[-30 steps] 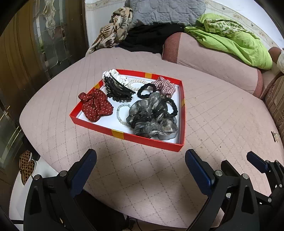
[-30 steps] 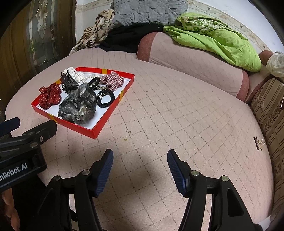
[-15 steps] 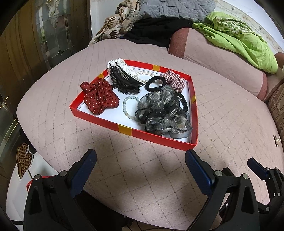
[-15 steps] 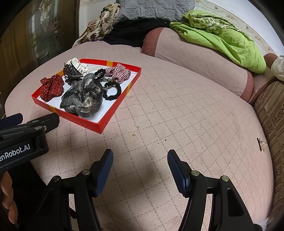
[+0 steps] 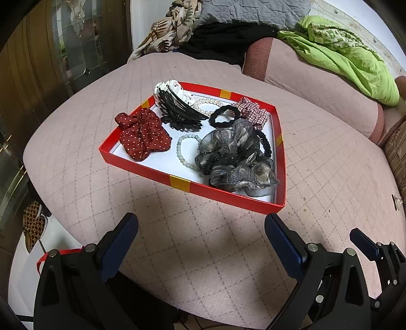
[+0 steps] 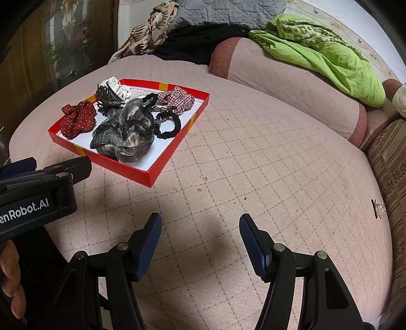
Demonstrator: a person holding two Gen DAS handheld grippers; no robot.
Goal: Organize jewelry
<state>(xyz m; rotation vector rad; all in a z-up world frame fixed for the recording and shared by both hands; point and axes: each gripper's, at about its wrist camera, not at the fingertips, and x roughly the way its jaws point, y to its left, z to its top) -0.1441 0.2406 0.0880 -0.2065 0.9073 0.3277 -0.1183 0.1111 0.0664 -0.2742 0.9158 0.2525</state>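
Note:
A red tray point(image 5: 228, 200) with a white floor lies on the pink quilted bed point(image 5: 203, 253). It holds a red dotted scrunchie point(image 5: 142, 137), a black claw clip point(image 5: 181, 115), a grey gauzy scrunchie point(image 5: 236, 160), a pale bead bracelet point(image 5: 184, 149), a black hair tie point(image 5: 224, 116), a red checked scrunchie point(image 5: 251, 111) and a pearl strand point(image 5: 206, 104). My left gripper point(image 5: 201, 229) is open and empty just before the tray's near edge. My right gripper point(image 6: 200, 229) is open and empty over bare quilt, right of the tray point(image 6: 152, 175).
A pink bolster point(image 5: 317, 83) with a green cloth point(image 5: 342, 55) lies behind the tray. Folded bedding point(image 5: 228, 20) is stacked at the back. A small gold trinket point(image 6: 378, 207) lies on the quilt at far right. The bed edge drops off at left, with slippers point(image 5: 34, 223) below.
Both grippers have moved forward towards the tray, which now looks larger and nearer. Both stay open and empty.

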